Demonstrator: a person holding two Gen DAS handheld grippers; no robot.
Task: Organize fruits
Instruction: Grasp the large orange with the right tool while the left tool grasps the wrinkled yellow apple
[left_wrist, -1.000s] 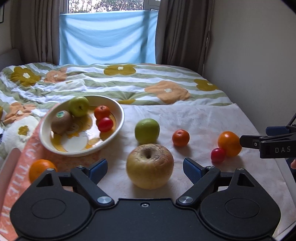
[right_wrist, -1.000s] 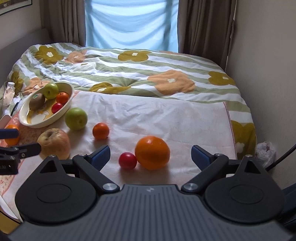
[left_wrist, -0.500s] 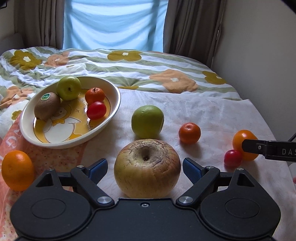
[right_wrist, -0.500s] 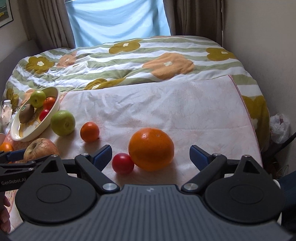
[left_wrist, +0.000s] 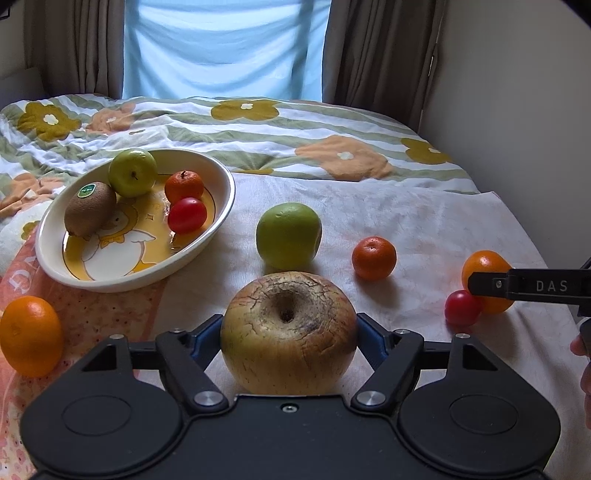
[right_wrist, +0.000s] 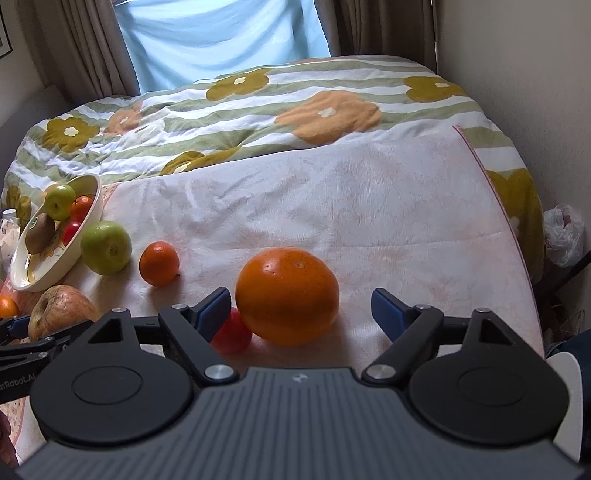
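Observation:
My left gripper (left_wrist: 289, 328) has its blue pads against both sides of a large wrinkled brown apple (left_wrist: 289, 330), which rests on the pale cloth. My right gripper (right_wrist: 301, 306) is open around a big orange (right_wrist: 287, 295), its pads apart from it; a small red tomato (right_wrist: 232, 334) lies by its left finger. A white bowl (left_wrist: 221, 221) at the left holds a kiwi (left_wrist: 89, 208), a small green apple (left_wrist: 133, 171), a mandarin (left_wrist: 183, 185) and a tomato (left_wrist: 187, 215). A green apple (left_wrist: 289, 235) and a mandarin (left_wrist: 373, 257) lie loose.
Another orange (left_wrist: 29, 335) lies at the front left on an orange towel. The flowered quilt (left_wrist: 258, 125) covers the bed behind. A wall (left_wrist: 517, 110) runs along the right, curtains at the back. A white plastic bag (right_wrist: 563, 236) lies beside the bed.
My left gripper moved forward around the brown apple and closed on it. My right gripper moved forward until the big orange sits between its open fingers.

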